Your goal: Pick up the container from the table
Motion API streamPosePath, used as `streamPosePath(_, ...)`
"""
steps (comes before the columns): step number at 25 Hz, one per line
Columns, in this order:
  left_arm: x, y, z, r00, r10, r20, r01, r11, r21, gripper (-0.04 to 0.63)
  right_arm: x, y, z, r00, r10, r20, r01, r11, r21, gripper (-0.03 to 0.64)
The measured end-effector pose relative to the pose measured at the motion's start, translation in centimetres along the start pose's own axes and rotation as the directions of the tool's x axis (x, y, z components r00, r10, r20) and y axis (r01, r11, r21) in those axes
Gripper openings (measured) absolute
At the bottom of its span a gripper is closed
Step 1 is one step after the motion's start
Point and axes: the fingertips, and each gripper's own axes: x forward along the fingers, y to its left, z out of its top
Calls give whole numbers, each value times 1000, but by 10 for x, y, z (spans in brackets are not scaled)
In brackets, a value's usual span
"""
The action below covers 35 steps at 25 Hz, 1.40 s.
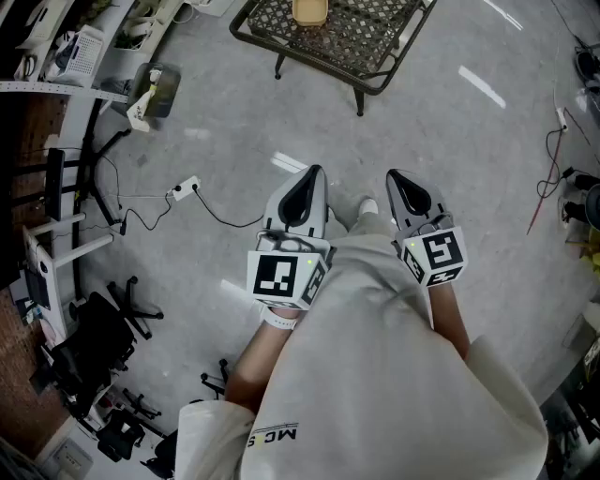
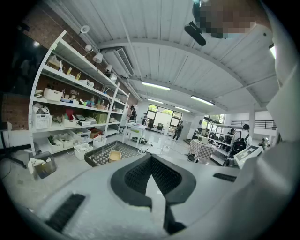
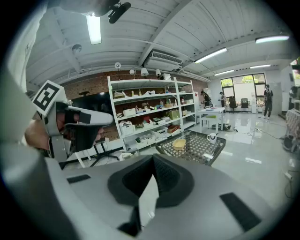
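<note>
The container (image 1: 309, 11) is a small tan tub on the black mesh table (image 1: 375, 42), well ahead of both claws. We judge it light, stiff and thin-walled, best pinched across one rim wall. Our left gripper (image 1: 314, 171) and right gripper (image 1: 394, 175) are side by side, both clenched tip to tip on nothing.

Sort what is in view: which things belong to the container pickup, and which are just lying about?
Job: container, the mesh table under it, left gripper and right gripper, both shut and empty.
Lying about: white mug on that table, power strip on the floor, shelves, office chair.
</note>
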Motion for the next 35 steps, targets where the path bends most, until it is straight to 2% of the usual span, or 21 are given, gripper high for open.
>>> streamPosePath(3, -2, -16, -8, 1000, -17, -24, 17, 1000, -9, 14, -8, -1, 4, 1000, 9, 14, -9, 1000, -26, 17)
streamPosePath(7, 2, -55, -26, 998, -24, -50, 25, 1000, 17, 14, -34, -21, 0, 999, 21, 41, -19, 999, -44, 17)
streamPosePath(10, 1, -62, -34, 998, -21, -51, 22, 1000, 7, 14, -49, -28, 4, 998, 11, 66, -7, 998, -65, 17)
streamPosePath(18, -7, -52, -19, 1000, 19, 1, -19, 1000, 24, 14, -55, -30, 25, 992, 19, 126, -15, 999, -36, 17)
streamPosePath(24, -32, -27, -12, 997, 60, 41, -60, 998, 2, 14, -43, -10, 31, 990, 32, 135, -27, 999, -40, 17)
streamPosePath(30, -47, -1, -15, 996, 68, 66, -67, 998, -12, 12, -26, 10, 30, 991, 28, 134, -21, 998, -55, 17)
streamPosePath(35, -53, 27, -14, 994, 84, 66, -81, 996, -38, 14, -6, 37, 45, 986, 74, 149, -71, 997, -23, 17)
